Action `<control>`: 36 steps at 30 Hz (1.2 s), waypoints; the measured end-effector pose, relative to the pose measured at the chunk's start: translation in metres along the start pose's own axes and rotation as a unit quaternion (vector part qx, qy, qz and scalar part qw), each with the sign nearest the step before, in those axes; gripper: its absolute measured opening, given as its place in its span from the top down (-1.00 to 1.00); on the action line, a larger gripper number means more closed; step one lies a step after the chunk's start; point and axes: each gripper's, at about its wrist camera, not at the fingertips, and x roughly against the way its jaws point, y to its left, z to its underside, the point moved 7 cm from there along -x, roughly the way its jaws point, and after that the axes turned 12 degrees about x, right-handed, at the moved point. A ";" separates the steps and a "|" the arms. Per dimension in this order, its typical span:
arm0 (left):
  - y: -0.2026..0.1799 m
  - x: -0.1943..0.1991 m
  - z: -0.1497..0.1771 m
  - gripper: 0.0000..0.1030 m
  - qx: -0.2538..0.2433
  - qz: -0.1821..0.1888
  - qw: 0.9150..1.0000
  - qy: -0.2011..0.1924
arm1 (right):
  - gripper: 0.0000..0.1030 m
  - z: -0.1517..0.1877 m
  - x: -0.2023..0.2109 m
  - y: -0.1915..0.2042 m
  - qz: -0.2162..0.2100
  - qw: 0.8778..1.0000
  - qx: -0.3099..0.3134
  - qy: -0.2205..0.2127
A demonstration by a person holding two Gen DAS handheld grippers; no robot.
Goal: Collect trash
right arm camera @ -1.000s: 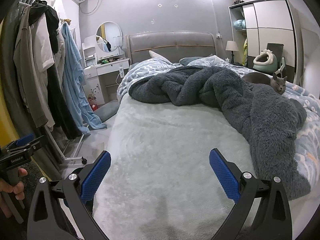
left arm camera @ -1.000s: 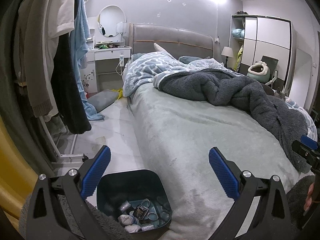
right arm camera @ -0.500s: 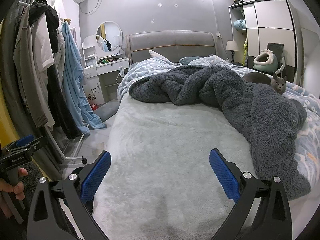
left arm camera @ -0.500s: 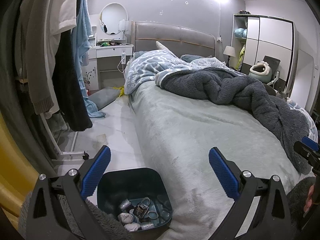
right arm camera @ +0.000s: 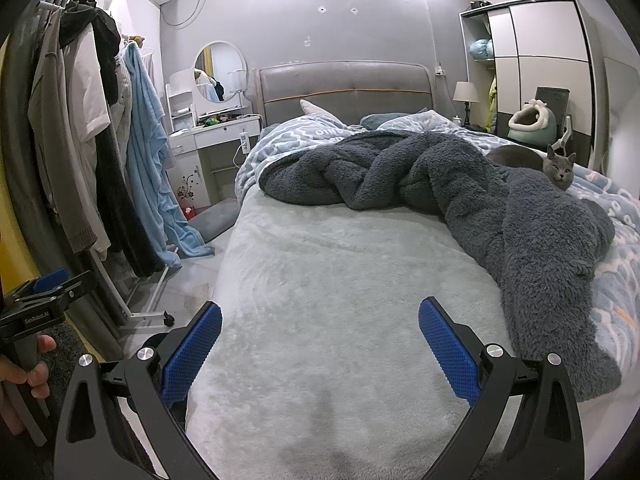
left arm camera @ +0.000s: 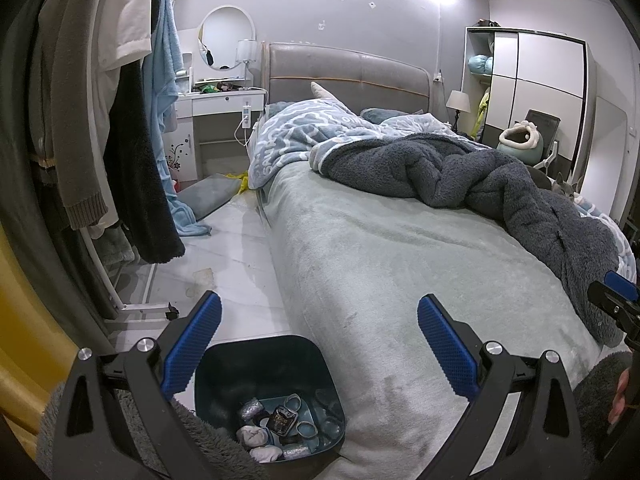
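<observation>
**Both grippers empty over the bed, trash in the bin at the foot corner**

The left gripper (left arm camera: 319, 340) hangs with its jaws spread wide and nothing between them, above the near left corner of the bed (left arm camera: 400, 264). Just under its left finger stands a dark teal bin (left arm camera: 224, 364) on the floor, touching the bed's near corner. The trash (left arm camera: 280, 424) lies in the bottom of the bin: crumpled silvery wrappers, white wads, a small dark packet and a few ring-shaped pieces, gathered toward the near side.

The right gripper (right arm camera: 320, 340) is likewise released and empty, held over the near edge of the pale green bed cover (right arm camera: 340, 280), which is bare here. A dark grey fleece blanket (right arm camera: 520, 216) lies bunched across the far half and down the right edge of the bed, with a blue patterned quilt (right arm camera: 288, 136) under it toward the headboard. A grey cat (right arm camera: 558, 166) sits at the right edge, behind the blanket.

Along the left side of the bed a clothes rack (left arm camera: 100, 120) holds hanging garments, and a white dressing table (left arm camera: 224, 100) with a round mirror stands by the far wall. In the right wrist view a hand (right arm camera: 24, 372) grips the handle of the left gripper at the left border.
</observation>
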 end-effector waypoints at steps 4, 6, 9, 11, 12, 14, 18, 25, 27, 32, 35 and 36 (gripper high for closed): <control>0.001 -0.001 0.001 -0.94 0.001 -0.001 1.000 0.001 | -0.93 0.000 0.000 0.000 0.000 1.000 0.000 0.000; 0.001 -0.001 0.001 -0.94 0.000 0.000 1.000 0.001 | -0.93 0.000 0.000 0.000 0.000 1.000 0.000 0.000; 0.001 -0.001 0.001 -0.94 0.000 0.000 1.000 0.001 | -0.93 0.000 0.000 0.000 0.000 1.000 0.000 0.000; 0.001 -0.001 0.001 -0.94 0.000 0.000 1.000 0.001 | -0.93 0.000 0.000 0.000 -0.001 1.000 0.000 0.000; 0.001 -0.001 0.001 -0.94 0.000 0.000 1.000 0.001 | -0.93 0.000 0.000 0.000 -0.001 1.000 0.001 0.000; 0.003 0.000 0.002 -0.94 0.000 0.000 1.000 0.001 | -0.93 0.000 0.000 0.000 -0.001 1.000 0.001 0.000; 0.002 0.000 0.001 -0.94 0.000 0.000 1.000 0.001 | -0.93 0.000 0.000 0.000 -0.001 1.000 0.000 0.000; 0.003 -0.001 0.001 -0.94 -0.001 0.000 1.000 0.001 | -0.93 0.000 0.000 0.000 -0.001 1.000 0.001 0.000; 0.002 -0.001 0.001 -0.94 -0.001 0.000 1.000 0.002 | -0.93 0.000 0.000 0.000 -0.001 1.000 0.001 0.000; 0.003 0.000 0.001 -0.94 -0.001 0.000 1.000 0.002 | -0.93 0.000 0.000 0.000 -0.001 1.000 0.001 0.000; 0.002 -0.001 0.000 -0.94 -0.001 0.001 1.000 0.002 | -0.93 0.000 0.000 0.000 -0.001 1.000 0.001 0.000; 0.002 -0.001 0.001 -0.94 -0.002 0.002 1.000 0.003 | -0.93 -0.001 0.000 0.000 -0.001 1.000 0.001 0.000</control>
